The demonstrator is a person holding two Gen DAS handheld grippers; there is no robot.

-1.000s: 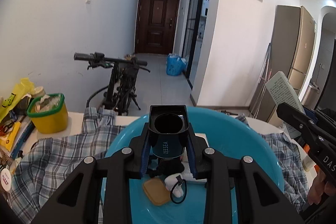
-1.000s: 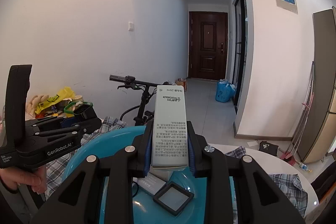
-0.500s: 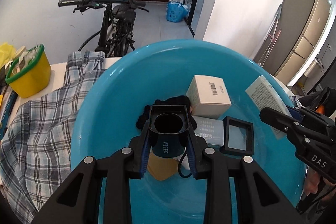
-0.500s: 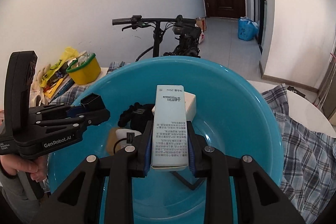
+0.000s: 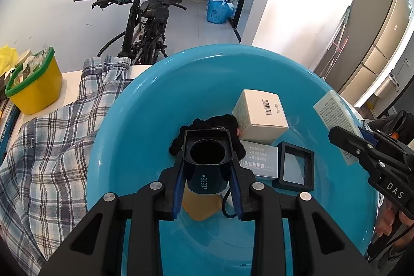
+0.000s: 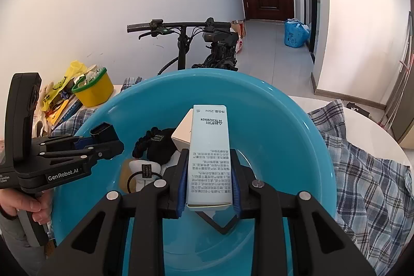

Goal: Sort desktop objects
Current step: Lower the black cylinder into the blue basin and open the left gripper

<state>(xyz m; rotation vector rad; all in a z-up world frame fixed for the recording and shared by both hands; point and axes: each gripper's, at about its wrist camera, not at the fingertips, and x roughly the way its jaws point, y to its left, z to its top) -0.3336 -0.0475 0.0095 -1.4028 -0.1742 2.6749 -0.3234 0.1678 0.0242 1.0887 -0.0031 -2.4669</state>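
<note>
The left wrist view shows the left gripper pinching a dark navy square-topped container marked ZEESEA at lower centre, its open mouth facing the camera, held above the floor of a large blue basin. Only this view exposes the basin contents clearly: a white carton with a barcode at centre right, a flat pale box with printed text beneath it, a black square-framed case just right of that, a black knitted item behind the container, and a tan flat piece below the fingers. The right wrist view shows the right gripper clamped on a tall pale blue carton with printed text, upright at centre over the basin; it alone shows a white pouch with a black loop at lower left and a hand gripping the left tool's handle. Compared with one second ago, both views are now tilted down into the basin, whose interior fills the frame where the hallway did before; both grips are unchanged. A yellow tub with a green rim, stuffed with wrappers, sits at left on the table beside a plaid shirt; a bicycle stands behind.
</note>
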